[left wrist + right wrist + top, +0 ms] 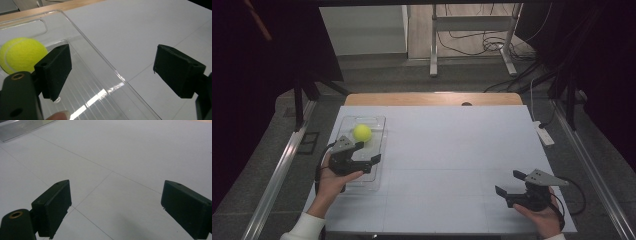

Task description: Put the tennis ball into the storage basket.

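A yellow tennis ball [362, 132] lies in the far half of a clear plastic tray [382, 135] at the table's left. My left gripper [368, 152] hovers just nearer than the ball, over the tray's right side, and is open. In the left gripper view the tray's right wall [100, 57] runs between the jaws without touching them, and the ball [21, 53] sits beyond the left jaw. The left gripper [112, 72] holds nothing. My right gripper [508, 182] rests open near the front right, over bare white table [115, 170]; nothing is between the right gripper's [115, 207] jaws.
The white table top [452, 150] has a wooden strip [432, 98] along its far edge. A white power strip [543, 133] hangs off the right edge. Metal frame legs and cables stand on the floor behind.
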Tool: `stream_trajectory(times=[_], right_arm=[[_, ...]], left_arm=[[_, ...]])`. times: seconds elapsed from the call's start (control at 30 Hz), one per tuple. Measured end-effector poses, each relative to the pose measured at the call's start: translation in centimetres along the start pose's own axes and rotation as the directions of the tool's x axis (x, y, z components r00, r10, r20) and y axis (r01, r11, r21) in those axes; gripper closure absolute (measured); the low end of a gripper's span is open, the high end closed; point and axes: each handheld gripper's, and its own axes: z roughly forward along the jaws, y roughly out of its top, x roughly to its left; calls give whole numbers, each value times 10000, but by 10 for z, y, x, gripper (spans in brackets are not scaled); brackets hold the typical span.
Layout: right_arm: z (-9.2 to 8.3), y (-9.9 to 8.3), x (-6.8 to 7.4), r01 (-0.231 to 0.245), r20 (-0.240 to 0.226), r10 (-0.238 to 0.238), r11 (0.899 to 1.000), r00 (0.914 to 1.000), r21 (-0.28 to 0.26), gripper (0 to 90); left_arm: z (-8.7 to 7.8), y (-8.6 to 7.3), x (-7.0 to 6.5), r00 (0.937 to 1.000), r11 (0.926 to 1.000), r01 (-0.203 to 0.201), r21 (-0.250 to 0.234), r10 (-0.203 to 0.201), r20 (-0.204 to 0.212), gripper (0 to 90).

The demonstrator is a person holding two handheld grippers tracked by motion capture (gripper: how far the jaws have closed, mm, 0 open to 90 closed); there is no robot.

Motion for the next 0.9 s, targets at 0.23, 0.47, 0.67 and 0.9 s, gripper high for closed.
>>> stream_trajectory(times=[0.23, 0.47, 0.67, 0.9], right_arm=[[0, 0, 0, 8, 14, -8, 10000, 10000, 13, 93], [1, 0, 0, 9, 30, -9, 10000, 10000, 34, 93], [1, 0, -1, -1, 35, 1, 10000, 10000, 22, 93], [1, 1, -1, 1, 33, -1, 10000, 10000, -19, 93]], left_arm=[[-9, -15, -5, 9997, 9998, 174, 37, -175, 140, 158], [-17, -30, -11, 9995, 9998, 221, -22, -220, 215, 159], [-19, -36, -18, 9997, 10000, 29, -47, -28, 229, 159], [-21, -38, -22, 9997, 9999, -147, -43, 147, 184, 159]])
